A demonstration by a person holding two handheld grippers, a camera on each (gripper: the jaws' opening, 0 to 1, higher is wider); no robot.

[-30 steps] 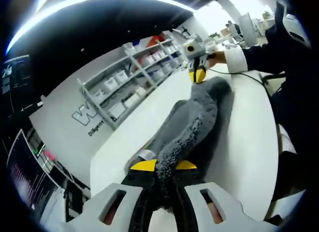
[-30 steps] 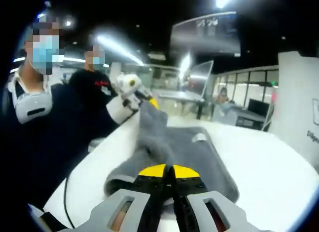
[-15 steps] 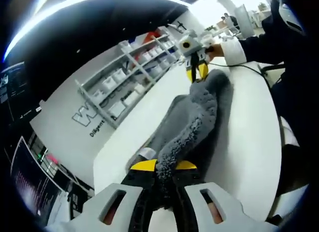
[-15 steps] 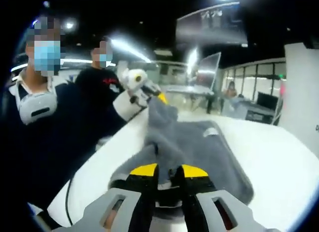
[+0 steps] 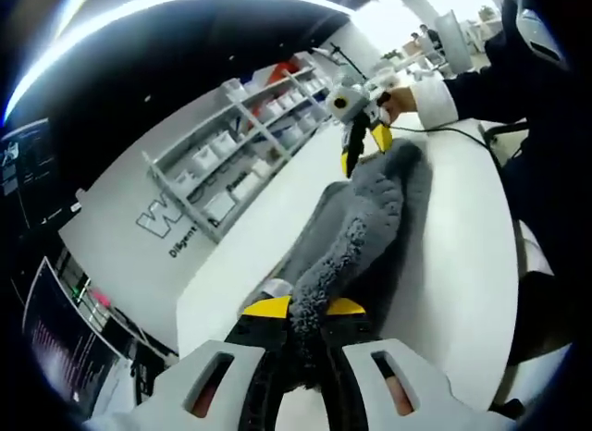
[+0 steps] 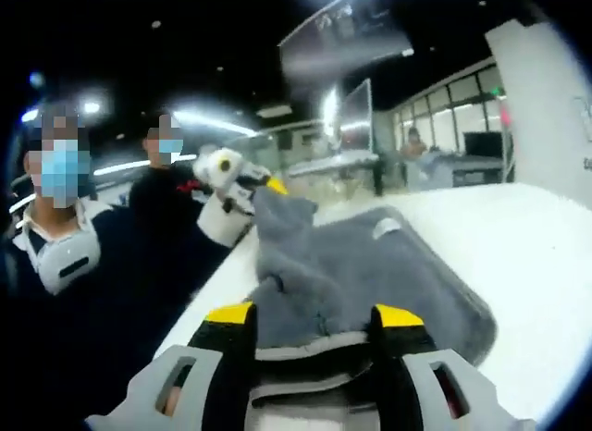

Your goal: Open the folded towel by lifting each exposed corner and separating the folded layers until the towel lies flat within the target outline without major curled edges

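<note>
Both views bend hard toward their edges, so the shelving (image 5: pixel 245 140) bows. In the left gripper view a long ceiling light (image 5: pixel 176 6) glares overhead and the white worktop (image 5: pixel 462 237) nearly washes out near the towel (image 5: pixel 356 227). The right gripper view is dimmer, softly blurred, with flaring lamps (image 6: pixel 328 103) above a dark background.

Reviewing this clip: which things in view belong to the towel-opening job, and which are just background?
Part of the job:
grey towel
left tool, shut on a towel corner
right tool, open, towel between its tips
white table

Just background:
shelves with white bins
screen
two onlookers
</note>
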